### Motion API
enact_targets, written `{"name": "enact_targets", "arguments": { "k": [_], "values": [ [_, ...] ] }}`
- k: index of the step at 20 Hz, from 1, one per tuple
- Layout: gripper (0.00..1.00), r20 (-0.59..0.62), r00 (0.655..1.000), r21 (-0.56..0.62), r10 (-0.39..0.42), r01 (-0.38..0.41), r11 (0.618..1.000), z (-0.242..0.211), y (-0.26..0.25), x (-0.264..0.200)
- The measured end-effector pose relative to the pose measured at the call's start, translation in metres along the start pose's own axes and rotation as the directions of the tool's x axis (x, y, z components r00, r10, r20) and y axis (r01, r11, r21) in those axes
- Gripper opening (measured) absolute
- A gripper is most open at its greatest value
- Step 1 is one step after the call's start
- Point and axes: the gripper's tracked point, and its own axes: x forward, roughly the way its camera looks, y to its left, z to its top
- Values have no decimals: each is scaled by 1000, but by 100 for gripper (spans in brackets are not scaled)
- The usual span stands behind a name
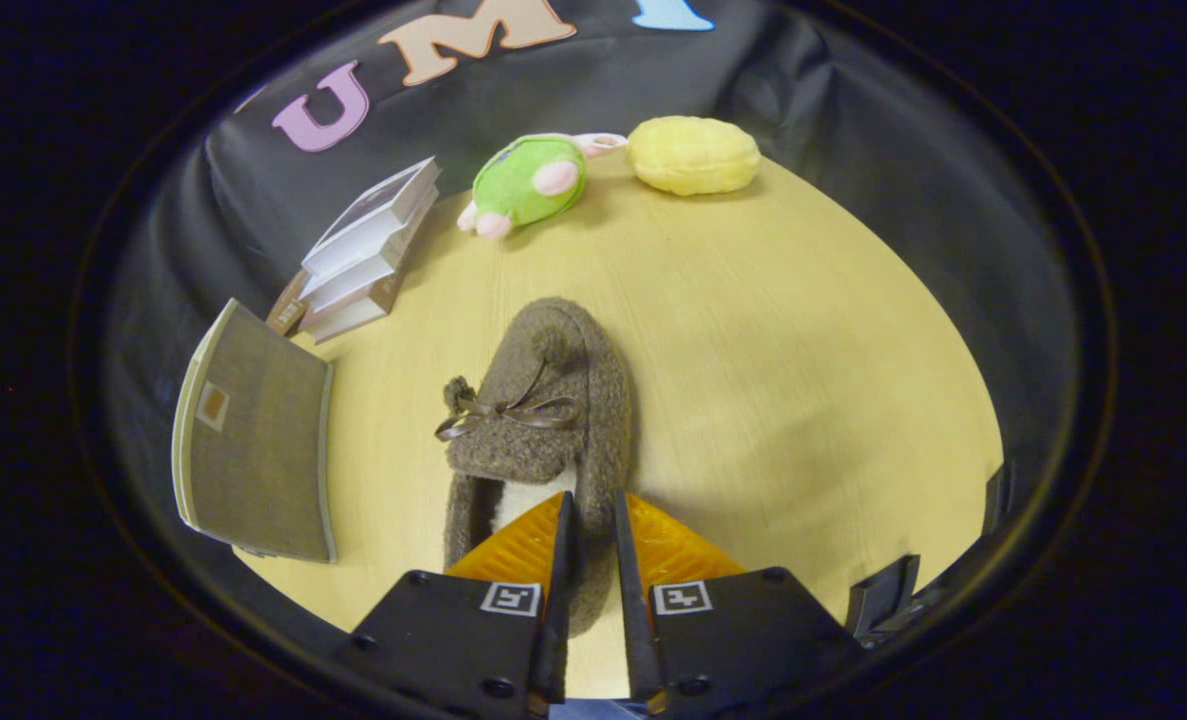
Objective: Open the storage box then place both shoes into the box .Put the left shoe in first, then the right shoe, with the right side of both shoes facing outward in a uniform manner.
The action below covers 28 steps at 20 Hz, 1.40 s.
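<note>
Slipper (pixel 543 420), fuzzy and soft, lies mid-frame on the desk (pixel 803 380). My hand-held gripper (pixel 590 520) pinches its right collar wall near the heel, fingers nearly together. I judge it light and floppy; the rim grips best.

Shoe (pixel 543 420) heel hidden behind tool (pixel 593 520) fingers; contact with heel wall unclear.

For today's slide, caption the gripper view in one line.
Gripper pinches the heel wall of a fuzzy brown slipper on a pale wooden table.
</note>
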Motion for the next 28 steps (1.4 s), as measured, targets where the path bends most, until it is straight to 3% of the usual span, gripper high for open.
{"name": "enact_targets", "arguments": {
  "k": [3, 5, 7, 9, 16, 20, 24, 28],
  "values": [
    [27, 4, 999, -46, -37, 37, 998, 0, 0, 1],
    [14, 2, 999, -44, -38, 38, 998, 0, 2, 2],
    [10, 8, 999, -20, -41, 42, 999, 1, -1, -1],
    [4, 22, 1000, -10, -7, 8, 1000, 1, 2, 0],
    [3, 109, 981, 120, 158, -171, 978, 13, 25, -25],
    [3, 158, 941, 141, 301, -323, 936, 24, 58, -69],
    [3, 184, 860, 141, 475, -502, 853, 41, 121, -127],
    [3, 176, 792, 101, 585, -605, 790, 56, 184, -161]
  ]
}}
